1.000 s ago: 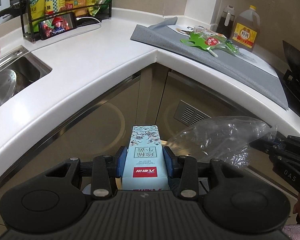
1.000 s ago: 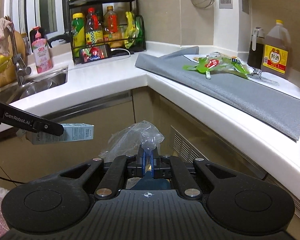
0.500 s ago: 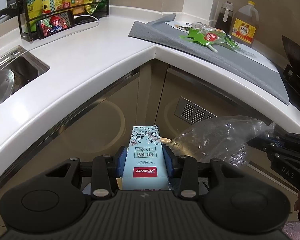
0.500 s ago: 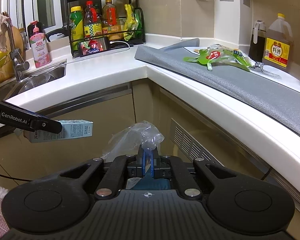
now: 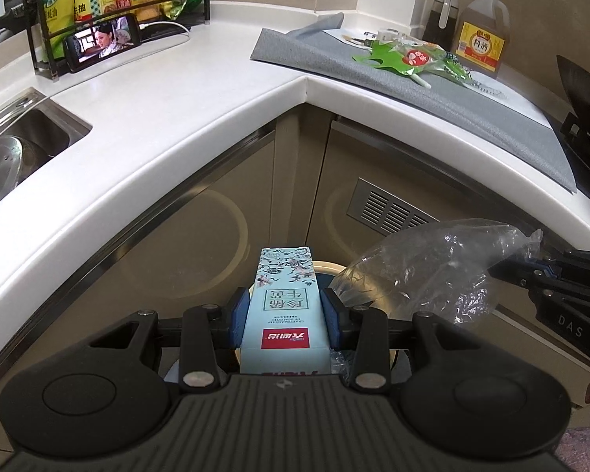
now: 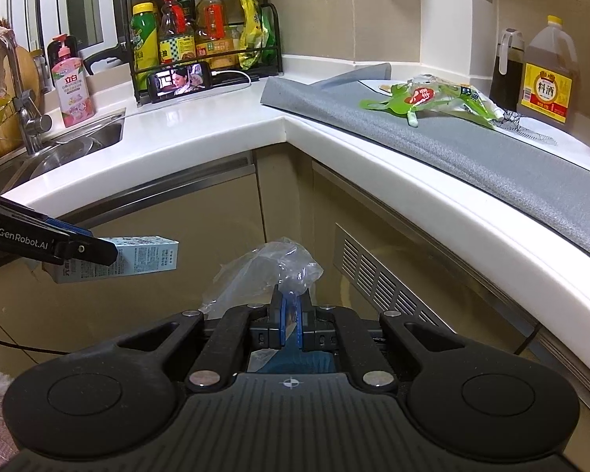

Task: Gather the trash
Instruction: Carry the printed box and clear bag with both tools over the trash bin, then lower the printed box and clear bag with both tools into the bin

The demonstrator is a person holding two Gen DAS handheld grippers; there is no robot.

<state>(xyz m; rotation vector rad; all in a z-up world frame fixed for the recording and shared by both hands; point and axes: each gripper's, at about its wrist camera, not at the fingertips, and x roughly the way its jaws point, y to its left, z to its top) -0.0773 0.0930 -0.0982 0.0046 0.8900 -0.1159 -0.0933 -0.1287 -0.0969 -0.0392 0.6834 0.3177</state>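
My left claw pinches a pale blue carton across its sides, held out below the counter edge, and my right claw is pressed together on a wisp of a crumpled clear plastic bag just right of the carton. Beneath the carton I glimpse a pale round rim, likely a bin, though most of it is hidden. The bag worries me most: so thin a pinch could slip free, or the film could cling to my pads on release. The carton might strike the rim and tumble to the floor. More trash, green wrappers, waits on the grey mat far right.
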